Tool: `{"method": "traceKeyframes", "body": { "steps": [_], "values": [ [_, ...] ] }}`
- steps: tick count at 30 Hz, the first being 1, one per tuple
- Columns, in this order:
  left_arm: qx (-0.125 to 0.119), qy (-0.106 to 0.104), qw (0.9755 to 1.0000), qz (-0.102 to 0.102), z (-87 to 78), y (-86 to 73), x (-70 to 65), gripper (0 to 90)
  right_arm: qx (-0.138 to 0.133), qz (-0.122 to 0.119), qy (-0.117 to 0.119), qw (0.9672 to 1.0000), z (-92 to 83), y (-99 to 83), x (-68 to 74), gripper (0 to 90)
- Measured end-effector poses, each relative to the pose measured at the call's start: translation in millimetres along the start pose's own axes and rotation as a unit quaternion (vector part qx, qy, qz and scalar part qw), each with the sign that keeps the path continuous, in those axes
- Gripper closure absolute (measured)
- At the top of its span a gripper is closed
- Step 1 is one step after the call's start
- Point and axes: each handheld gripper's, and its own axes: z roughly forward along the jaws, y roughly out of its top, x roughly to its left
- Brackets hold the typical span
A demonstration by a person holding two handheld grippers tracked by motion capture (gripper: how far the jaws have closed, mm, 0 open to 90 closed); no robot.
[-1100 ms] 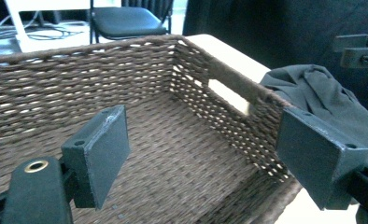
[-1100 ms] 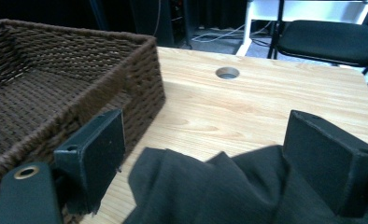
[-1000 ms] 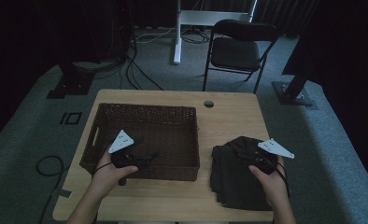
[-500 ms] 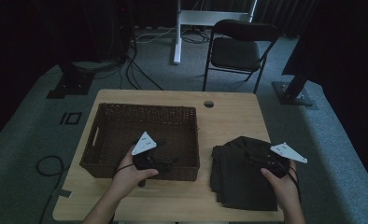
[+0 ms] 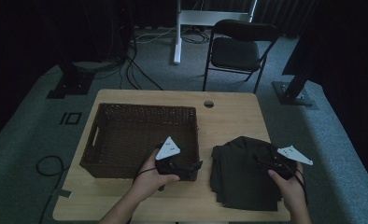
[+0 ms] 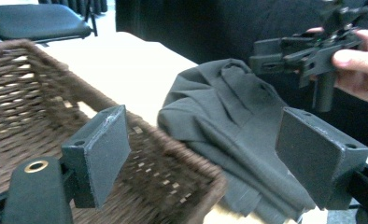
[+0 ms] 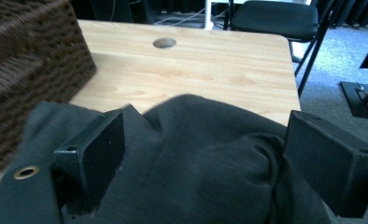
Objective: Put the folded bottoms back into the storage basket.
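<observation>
A dark garment [image 5: 245,175] is seen lying crumpled near the table's [image 5: 229,116] front right corner, just beside the basket [image 5: 140,135]. Both grippers, left [image 6: 203,156] and right [image 7: 205,168], are held spread, nothing pinched. Being judged soft, light and limp, it is best taken at a raised fold near its edge.

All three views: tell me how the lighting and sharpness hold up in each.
High view: dim and underexposed, so the dark garment loses its folds against the table. Left gripper view: brighter, with the wicker basket rim smeared by blur and the right gripper soft. Right gripper view: well lit, wood grain fairly clear, near basket wall blurred.
</observation>
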Motion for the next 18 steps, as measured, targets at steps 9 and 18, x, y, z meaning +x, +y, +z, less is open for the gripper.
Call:
{"method": "traceKeyframes", "body": {
  "steps": [9,18],
  "values": [
    [0.004,-0.037,0.9993,0.01,30.4,2.2,-28.9,18.6,0.008,0.008,-0.023,0.9997,2.4,-12.7,-21.2,12.4],
    [0.016,-0.066,0.9975,0.016,61.3,-3.0,-55.6,18.6,0.027,0.015,-0.029,0.9991,8.2,-27.3,-34.7,12.4]
  ]
}}
